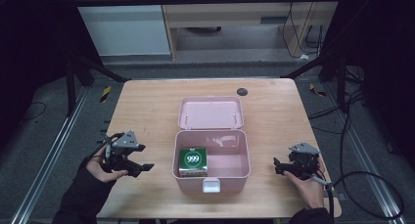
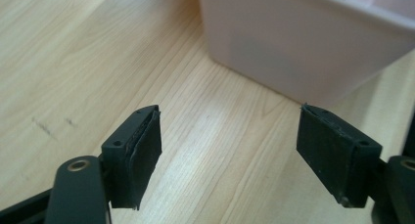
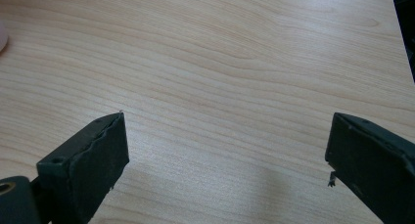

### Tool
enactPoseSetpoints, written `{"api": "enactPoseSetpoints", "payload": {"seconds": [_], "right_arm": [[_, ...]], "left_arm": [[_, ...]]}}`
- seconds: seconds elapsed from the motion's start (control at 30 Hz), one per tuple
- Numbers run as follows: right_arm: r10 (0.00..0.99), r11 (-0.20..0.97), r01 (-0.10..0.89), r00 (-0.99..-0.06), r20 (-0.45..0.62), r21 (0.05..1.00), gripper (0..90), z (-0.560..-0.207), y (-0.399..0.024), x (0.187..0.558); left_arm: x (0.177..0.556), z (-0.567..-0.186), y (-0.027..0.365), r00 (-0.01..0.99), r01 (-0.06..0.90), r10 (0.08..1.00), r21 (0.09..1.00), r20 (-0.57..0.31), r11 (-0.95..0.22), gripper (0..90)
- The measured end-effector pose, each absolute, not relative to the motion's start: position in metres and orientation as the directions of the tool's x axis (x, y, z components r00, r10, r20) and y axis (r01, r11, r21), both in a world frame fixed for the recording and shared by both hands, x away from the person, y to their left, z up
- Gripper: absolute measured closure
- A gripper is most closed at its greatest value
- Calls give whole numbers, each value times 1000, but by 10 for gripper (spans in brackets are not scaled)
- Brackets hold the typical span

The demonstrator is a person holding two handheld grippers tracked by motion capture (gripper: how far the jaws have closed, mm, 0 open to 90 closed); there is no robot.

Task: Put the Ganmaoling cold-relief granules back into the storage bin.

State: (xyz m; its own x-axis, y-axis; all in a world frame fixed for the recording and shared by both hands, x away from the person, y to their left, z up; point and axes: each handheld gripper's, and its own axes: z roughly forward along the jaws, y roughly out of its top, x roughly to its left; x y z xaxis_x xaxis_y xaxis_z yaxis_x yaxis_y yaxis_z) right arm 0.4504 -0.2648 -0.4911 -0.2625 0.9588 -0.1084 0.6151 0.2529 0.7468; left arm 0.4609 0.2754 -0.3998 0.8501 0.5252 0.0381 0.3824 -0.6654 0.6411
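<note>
Both grippers, left gripper (image 1: 128, 161) and right gripper (image 1: 289, 166), sat empty with jaws spread, flanking the pink box (image 1: 211, 177) whose lid (image 1: 210, 113) lay back; inside, a green carton (image 1: 193, 161) already rested, so perhaps only closing remained

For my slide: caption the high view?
Open pink box holding a green carton, between two open claws on a wooden table.

A pale wood-grain table (image 1: 147, 101) with a satin sheen bears a smooth pink plastic box (image 1: 235, 172).
</note>
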Motion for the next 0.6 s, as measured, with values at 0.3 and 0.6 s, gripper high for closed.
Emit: {"api": "enactPoseSetpoints", "payload": {"seconds": [0.3,0.6], "right_arm": [[959,253,619,-260,-109,743,27,-493,-266,448],[958,259,625,-266,-111,736,28,-495,-265,447]], "left_arm": [[463,-430,297,730,496,683,666,28,-557,230],[472,-463,307,556,605,830,662,45,-441,243]]}}
